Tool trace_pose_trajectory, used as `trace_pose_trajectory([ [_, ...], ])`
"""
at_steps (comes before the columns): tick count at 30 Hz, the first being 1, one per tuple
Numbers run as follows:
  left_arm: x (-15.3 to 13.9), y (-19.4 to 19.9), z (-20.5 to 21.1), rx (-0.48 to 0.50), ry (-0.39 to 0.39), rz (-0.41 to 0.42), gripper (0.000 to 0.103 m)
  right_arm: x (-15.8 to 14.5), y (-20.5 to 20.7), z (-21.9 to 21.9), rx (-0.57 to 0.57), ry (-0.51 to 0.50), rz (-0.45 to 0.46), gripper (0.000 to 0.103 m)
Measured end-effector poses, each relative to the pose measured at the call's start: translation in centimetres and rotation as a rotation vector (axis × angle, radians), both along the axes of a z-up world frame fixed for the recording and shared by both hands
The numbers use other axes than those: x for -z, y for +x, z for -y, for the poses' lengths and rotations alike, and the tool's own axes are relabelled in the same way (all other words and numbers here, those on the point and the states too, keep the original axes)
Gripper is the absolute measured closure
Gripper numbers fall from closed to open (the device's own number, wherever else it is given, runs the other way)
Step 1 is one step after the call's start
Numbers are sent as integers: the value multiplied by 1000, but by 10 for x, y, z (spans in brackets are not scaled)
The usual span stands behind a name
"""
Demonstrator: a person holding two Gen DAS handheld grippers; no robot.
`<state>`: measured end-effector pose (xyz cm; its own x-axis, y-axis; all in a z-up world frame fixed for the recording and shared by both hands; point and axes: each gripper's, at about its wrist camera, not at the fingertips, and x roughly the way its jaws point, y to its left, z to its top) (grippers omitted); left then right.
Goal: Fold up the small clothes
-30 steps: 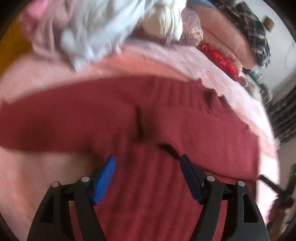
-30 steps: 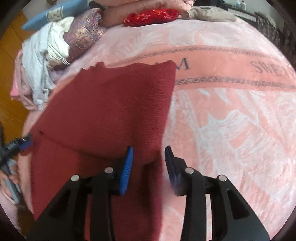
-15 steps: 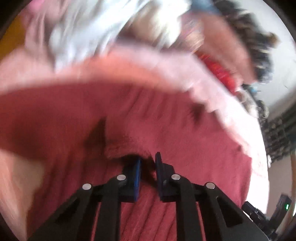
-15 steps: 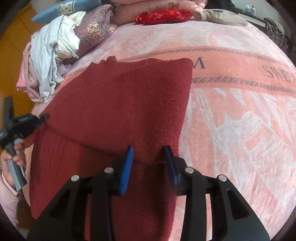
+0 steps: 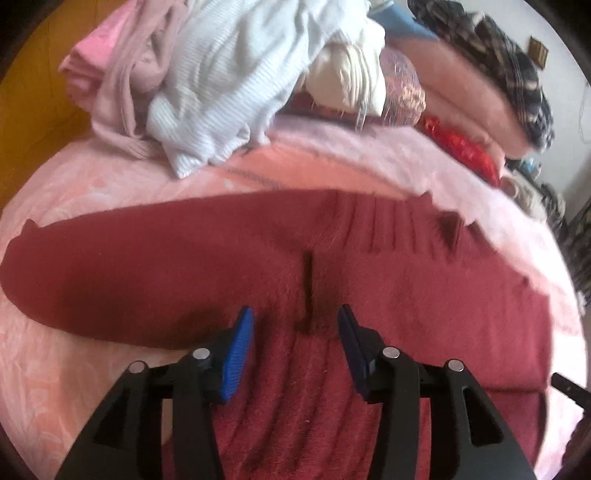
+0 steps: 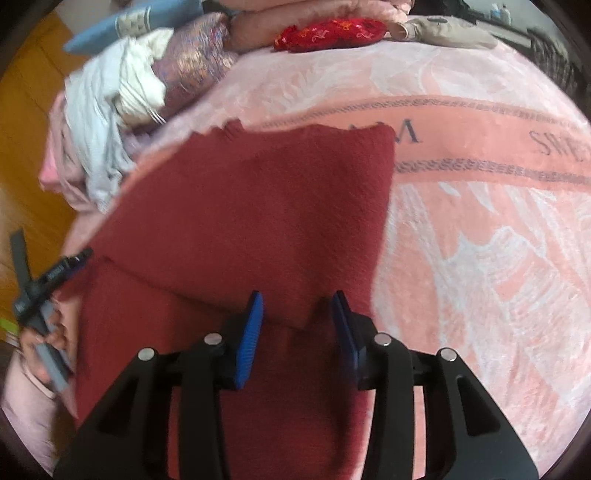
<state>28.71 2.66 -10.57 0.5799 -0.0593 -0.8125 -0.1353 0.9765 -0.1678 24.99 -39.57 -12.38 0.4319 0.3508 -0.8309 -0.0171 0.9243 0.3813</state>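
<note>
While the red sweater (image 6: 258,206) lies part-folded on the pink blanket (image 6: 480,258), both grippers hover over its near fold, left gripper (image 5: 295,325) opening, nothing gripped, right gripper (image 6: 297,314) opening astride the folded corner, likely releasing it.

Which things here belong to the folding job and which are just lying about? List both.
Part of the job:
- red sweater, spread on the blanket
- left gripper, jaws opening above the sweater, nothing pinched
- right gripper, open over a sweater fold

Lying about:
- pink blanket
- heap of pale clothes
- red embroidered pouch
- plaid cloth
</note>
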Motion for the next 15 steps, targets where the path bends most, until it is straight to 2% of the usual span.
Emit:
trace_pose_trajectory([
  [2,-4,4,11,30,-3,-14,55,-3,4,-5,5,7,-5,63],
  [4,2,5,19,52,27,-22,54,-2,7,-13,-3,8,-9,63],
  [8,40,20,31,57,126,-143,52,21,15,-21,0,-25,-81,66],
  [11,45,19,33,65,159,-117,50,32,16,-22,8,-29,-85,67],
  [15,30,10,21,79,95,-93,49,20,14,-32,-1,-59,-85,61],
])
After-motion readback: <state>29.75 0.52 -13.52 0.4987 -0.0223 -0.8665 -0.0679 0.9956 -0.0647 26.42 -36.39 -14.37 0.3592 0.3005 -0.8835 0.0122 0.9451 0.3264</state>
